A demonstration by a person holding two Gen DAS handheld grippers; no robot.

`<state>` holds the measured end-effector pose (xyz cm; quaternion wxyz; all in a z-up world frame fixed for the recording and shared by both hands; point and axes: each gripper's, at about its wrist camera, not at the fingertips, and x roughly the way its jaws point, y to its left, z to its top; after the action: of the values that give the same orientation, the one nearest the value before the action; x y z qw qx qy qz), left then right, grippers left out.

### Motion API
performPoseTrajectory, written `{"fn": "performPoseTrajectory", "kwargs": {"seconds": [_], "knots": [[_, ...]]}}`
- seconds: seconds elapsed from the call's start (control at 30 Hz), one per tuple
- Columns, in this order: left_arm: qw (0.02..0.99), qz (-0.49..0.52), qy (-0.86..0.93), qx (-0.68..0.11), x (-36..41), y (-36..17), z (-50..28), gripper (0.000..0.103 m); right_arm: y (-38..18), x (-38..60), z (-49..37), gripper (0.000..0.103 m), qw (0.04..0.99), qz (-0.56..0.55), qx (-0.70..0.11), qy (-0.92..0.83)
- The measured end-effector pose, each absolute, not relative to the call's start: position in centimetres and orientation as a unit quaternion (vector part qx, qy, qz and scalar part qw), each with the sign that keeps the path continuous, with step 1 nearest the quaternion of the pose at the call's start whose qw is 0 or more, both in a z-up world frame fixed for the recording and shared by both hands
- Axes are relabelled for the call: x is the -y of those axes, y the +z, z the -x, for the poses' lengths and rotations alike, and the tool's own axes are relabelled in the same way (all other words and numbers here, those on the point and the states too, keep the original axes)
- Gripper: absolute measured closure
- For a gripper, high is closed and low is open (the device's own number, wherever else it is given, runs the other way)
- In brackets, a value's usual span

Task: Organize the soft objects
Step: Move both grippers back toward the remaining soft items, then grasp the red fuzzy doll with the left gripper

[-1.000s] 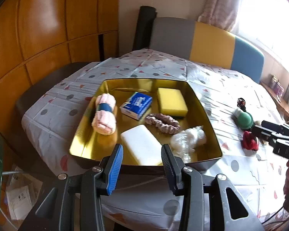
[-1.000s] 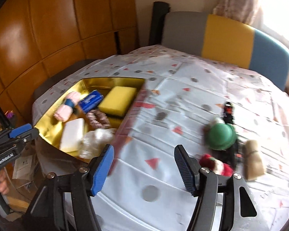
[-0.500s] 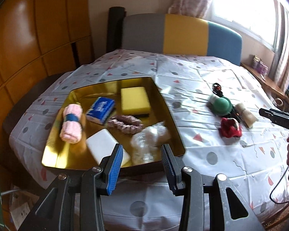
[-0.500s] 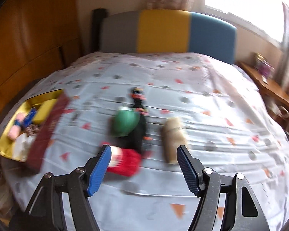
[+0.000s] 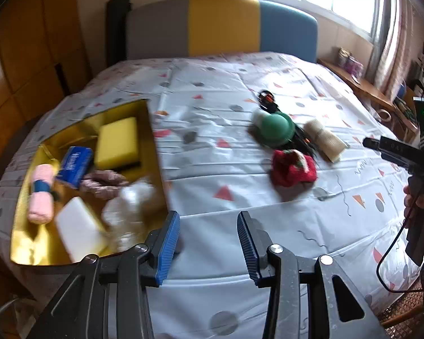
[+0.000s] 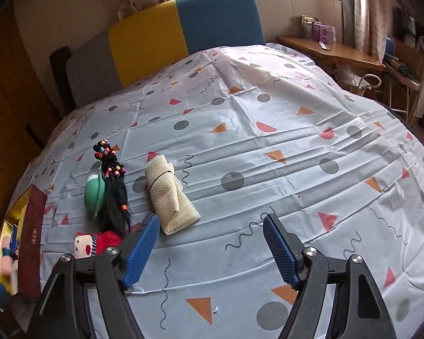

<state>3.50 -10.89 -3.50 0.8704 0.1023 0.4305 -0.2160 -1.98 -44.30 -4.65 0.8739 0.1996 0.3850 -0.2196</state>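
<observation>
A gold tray [image 5: 22, 243] at the left holds a yellow sponge [image 5: 117, 142], a blue tissue pack [image 5: 75, 165], a pink towel roll [image 5: 41, 195], a pink scrunchie [image 5: 103, 180], a white sponge [image 5: 80, 230] and a clear bag [image 5: 130, 209]. Loose on the sheet lie a green cap [image 5: 277, 130], a red doll [image 5: 292, 168], a beige mesh roll [image 6: 171, 195] and a black beaded braid [image 6: 114, 192]. My left gripper [image 5: 209, 223] hovers just right of the tray's near corner, jaws opening, empty. My right gripper [image 6: 212, 223] hovers near the mesh roll, jaws opening, nothing between them.
The patterned sheet [image 6: 268, 147] covers a bed with a grey, yellow and blue headboard [image 5: 223, 25]. A wooden wall [image 5: 28, 56] stands at the left. A wooden side table [image 6: 330, 53] and a window are at the right. A hand [image 5: 418, 197] holds the right gripper's handle.
Both views have swung right, from the tray towards the loose items on the sheet. The right gripper's jaws stand wider than before and sit closer to the mesh roll.
</observation>
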Motion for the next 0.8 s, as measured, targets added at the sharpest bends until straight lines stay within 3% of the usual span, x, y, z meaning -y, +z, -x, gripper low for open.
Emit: {"fn": "performPoseTrajectory", "kwargs": {"seconds": [0.13, 0.2, 0.27, 0.6, 0.73, 0.77, 0.8], "knots": [[0.853, -0.103, -0.241, -0.451, 13.6, -4.6, -4.2, 0.052, -4.7, 43.9, 2.0, 0.025, 0.875, -0.199, -0.384, -0.217], [0.847, -0.103, -0.257, -0.454, 15.0, -4.9, -4.7, 0.038, -4.6, 43.8, 2.0, 0.025, 0.876, -0.2, -0.383, -0.215], [0.838, -0.099, -0.276, -0.461, 16.4, -5.3, -5.3, 0.03, -4.4, 43.9, 2.1, 0.024, 0.877, -0.203, -0.379, -0.214], [0.821, -0.073, -0.299, -0.481, 23.1, -7.8, -9.5, 0.017, -4.4, 43.9, 1.8, 0.022, 0.877, -0.215, -0.378, -0.203], [0.818, -0.077, -0.288, -0.493, 24.8, -9.4, -10.8, 0.017, -4.4, 43.8, 1.6, 0.022, 0.878, -0.216, -0.38, -0.198], [0.813, -0.079, -0.284, -0.502, 25.0, -10.1, -11.2, 0.024, -4.4, 43.7, 1.6, 0.022, 0.878, -0.215, -0.38, -0.196], [0.807, -0.08, -0.283, -0.512, 25.1, -10.7, -11.4, 0.042, -4.5, 43.7, 1.5, 0.022, 0.878, -0.214, -0.381, -0.196]]}}
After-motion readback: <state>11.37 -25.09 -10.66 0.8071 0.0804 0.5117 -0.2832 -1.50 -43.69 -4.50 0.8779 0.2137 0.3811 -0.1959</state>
